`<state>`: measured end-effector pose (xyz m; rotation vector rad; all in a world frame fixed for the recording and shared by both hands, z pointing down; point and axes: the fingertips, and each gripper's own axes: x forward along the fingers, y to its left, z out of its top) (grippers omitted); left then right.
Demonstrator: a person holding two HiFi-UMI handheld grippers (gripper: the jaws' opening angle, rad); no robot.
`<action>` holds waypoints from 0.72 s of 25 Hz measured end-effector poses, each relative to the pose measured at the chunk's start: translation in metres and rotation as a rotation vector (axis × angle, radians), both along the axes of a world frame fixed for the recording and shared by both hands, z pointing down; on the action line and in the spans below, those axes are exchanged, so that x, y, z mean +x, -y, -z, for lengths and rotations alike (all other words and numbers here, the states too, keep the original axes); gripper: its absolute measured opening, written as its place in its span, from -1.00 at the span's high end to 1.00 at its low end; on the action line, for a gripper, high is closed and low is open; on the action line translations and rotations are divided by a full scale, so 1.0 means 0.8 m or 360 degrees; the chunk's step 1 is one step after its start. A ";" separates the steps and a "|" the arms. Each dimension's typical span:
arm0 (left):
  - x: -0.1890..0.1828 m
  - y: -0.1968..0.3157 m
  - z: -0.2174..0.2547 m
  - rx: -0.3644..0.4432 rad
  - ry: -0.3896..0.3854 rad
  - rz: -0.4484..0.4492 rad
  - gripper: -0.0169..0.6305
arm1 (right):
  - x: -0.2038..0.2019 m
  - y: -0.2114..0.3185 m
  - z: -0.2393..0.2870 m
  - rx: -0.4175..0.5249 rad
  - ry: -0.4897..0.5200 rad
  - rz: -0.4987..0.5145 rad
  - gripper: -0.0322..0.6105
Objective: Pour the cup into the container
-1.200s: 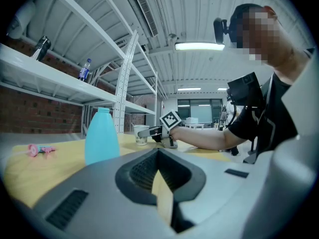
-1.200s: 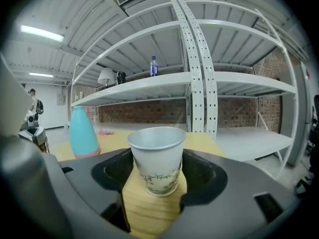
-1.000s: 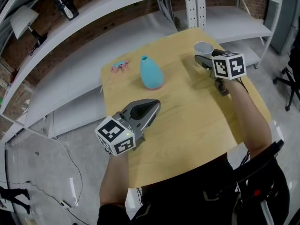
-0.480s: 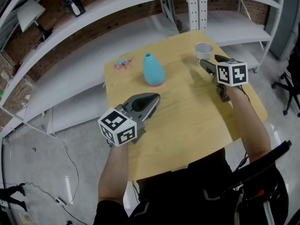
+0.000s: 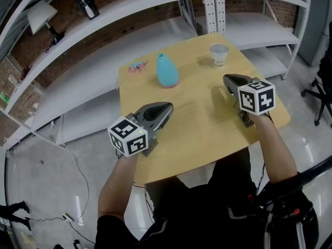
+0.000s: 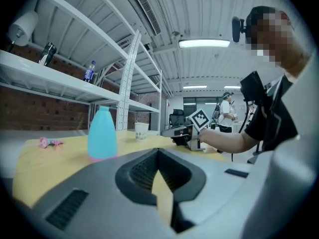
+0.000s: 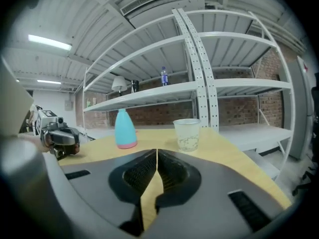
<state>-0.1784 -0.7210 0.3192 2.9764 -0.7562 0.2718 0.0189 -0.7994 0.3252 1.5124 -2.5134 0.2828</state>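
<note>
A clear plastic cup (image 5: 218, 55) stands upright near the table's far right corner, also in the right gripper view (image 7: 187, 134) and the left gripper view (image 6: 141, 131). The container, a light-blue vase with a narrow neck (image 5: 167, 70), stands to the cup's left (image 7: 125, 129) (image 6: 102, 133). My right gripper (image 5: 226, 78) hovers well short of the cup; its jaws have just been closing and now meet with nothing between them (image 7: 156, 156). My left gripper (image 5: 168, 106) points toward the vase from nearer me, shut and holding nothing (image 6: 158, 156).
The round wooden table (image 5: 197, 118) ends just beyond the cup. A small pink object (image 5: 136, 67) lies at the far left edge. White metal shelving (image 5: 212, 4) stands behind the table. An office chair (image 5: 319, 90) is at the right.
The right gripper has drawn back from the cup toward me, and its jaws have gone from wide at the cup to shut. The cup stays standing. The left gripper has barely moved.
</note>
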 end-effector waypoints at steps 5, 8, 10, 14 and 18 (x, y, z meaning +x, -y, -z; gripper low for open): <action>0.002 -0.050 0.005 0.0041 -0.0038 0.0162 0.94 | -0.031 -0.061 -0.005 -0.0033 -0.0018 0.0193 0.88; 0.013 -0.097 0.010 0.0099 -0.0053 0.0244 0.94 | -0.036 -0.102 -0.010 -0.0038 -0.0021 0.0238 0.88; 0.020 -0.129 0.019 0.0144 -0.0059 0.0302 0.94 | -0.033 -0.133 -0.009 0.0001 -0.0011 0.0231 0.88; 0.016 -0.198 0.049 0.0249 -0.0120 0.0469 0.95 | -0.032 -0.211 -0.002 0.0079 0.0050 0.0244 0.88; 0.013 -0.263 0.060 0.0284 -0.0147 0.0654 0.94 | -0.027 -0.293 0.014 0.0148 0.0028 0.0288 0.88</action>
